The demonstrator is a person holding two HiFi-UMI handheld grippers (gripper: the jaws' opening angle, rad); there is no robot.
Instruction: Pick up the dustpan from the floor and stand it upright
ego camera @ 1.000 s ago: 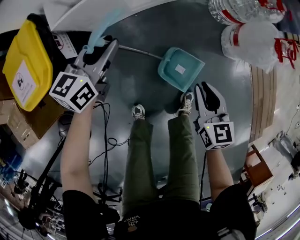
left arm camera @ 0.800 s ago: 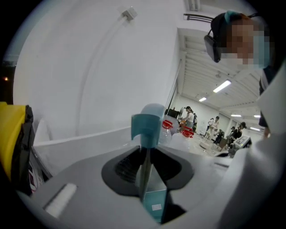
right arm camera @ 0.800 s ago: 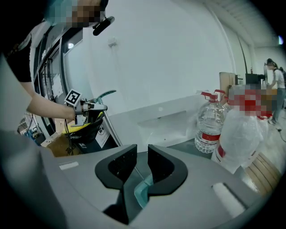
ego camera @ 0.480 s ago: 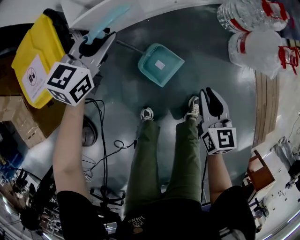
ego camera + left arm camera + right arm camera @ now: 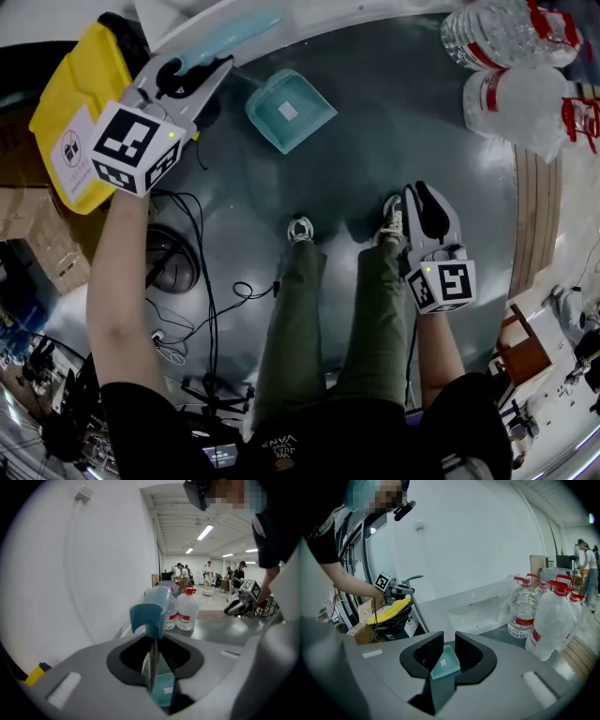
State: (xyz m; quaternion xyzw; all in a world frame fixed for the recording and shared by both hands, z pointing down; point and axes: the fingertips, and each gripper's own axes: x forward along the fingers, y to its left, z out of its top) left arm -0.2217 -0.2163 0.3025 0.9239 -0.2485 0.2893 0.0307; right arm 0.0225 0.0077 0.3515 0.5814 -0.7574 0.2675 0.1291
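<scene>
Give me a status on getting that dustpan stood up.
Done: the left tool is clamped on the thin metal handle of the teal plastic dustpan, below its grip. In hand: handle raised, pan low by the floor. To do: stand it upright, release. The right tool is open, empty.

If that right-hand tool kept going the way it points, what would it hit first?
Most likely the teal dustpan: its scoop shows in the gap between the open fingers of the right gripper. Depth is unclear, so the floor might come first.

Large water bottles, a yellow-lidded bin, cardboard boxes, floor cables.
</scene>
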